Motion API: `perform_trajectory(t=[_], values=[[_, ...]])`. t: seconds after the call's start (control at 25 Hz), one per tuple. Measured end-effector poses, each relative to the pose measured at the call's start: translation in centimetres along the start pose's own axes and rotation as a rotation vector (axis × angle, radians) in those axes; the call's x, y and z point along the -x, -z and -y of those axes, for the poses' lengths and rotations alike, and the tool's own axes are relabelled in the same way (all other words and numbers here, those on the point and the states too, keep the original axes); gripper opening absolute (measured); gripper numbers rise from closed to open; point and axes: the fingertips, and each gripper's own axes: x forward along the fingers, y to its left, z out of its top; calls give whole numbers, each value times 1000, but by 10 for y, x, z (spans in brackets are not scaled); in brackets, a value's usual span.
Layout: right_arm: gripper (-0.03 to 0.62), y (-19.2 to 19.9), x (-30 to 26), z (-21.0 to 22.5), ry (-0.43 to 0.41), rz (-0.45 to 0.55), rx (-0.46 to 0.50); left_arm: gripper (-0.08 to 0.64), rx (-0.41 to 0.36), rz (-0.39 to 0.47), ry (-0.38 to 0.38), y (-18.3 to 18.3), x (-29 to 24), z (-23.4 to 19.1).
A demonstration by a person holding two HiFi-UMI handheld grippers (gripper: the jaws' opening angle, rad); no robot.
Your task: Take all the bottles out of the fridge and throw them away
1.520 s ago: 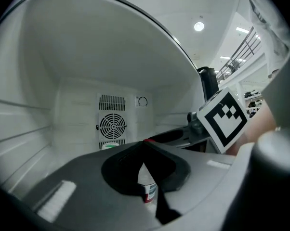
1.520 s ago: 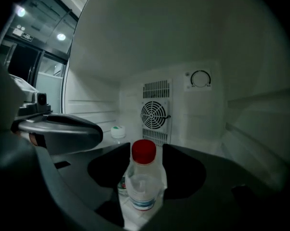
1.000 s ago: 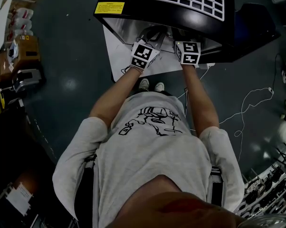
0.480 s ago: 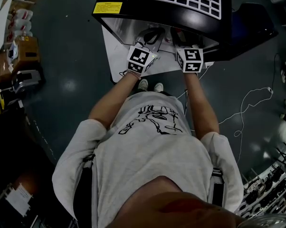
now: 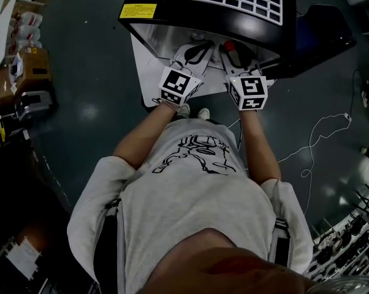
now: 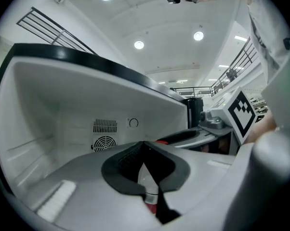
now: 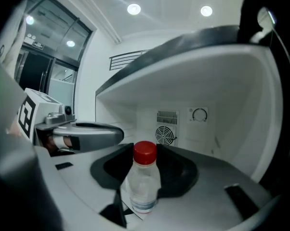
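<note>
The black-topped fridge stands open in front of me, and both grippers are at its mouth. My right gripper is shut on a clear bottle with a red cap, held upright between the jaws. My left gripper is shut on another bottle, a pale one with a red band, mostly hidden between the jaws. Each gripper shows in the other's view: the right gripper and the left gripper, side by side. Behind them the white fridge interior shows no other bottle.
The fridge's back wall carries a fan grille and a dial. Its dark door hangs open at the right. A white sheet lies under the fridge. A cable trails over the floor at the right; boxes stand at the left.
Both grippers have drawn back out of the fridge toward me and risen a little, each with its bottle still between the jaws.
</note>
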Motion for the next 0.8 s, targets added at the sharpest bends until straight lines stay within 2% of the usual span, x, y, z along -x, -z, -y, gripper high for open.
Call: perform_trajectory(t=[0.24, 0.4, 0.52, 0.8], values=[[153, -20, 21, -16, -37, 15, 16, 9, 10, 26, 15, -21, 12, 12], [153, -29, 37, -20, -46, 18, 32, 9, -22, 25, 33, -26, 19, 22], [153, -39, 49, -23, -55, 22, 31, 9, -17, 26, 42, -31, 25, 27], [153, -69, 80, -34, -93, 54, 32, 9, -30, 41, 78, -61, 48, 50]])
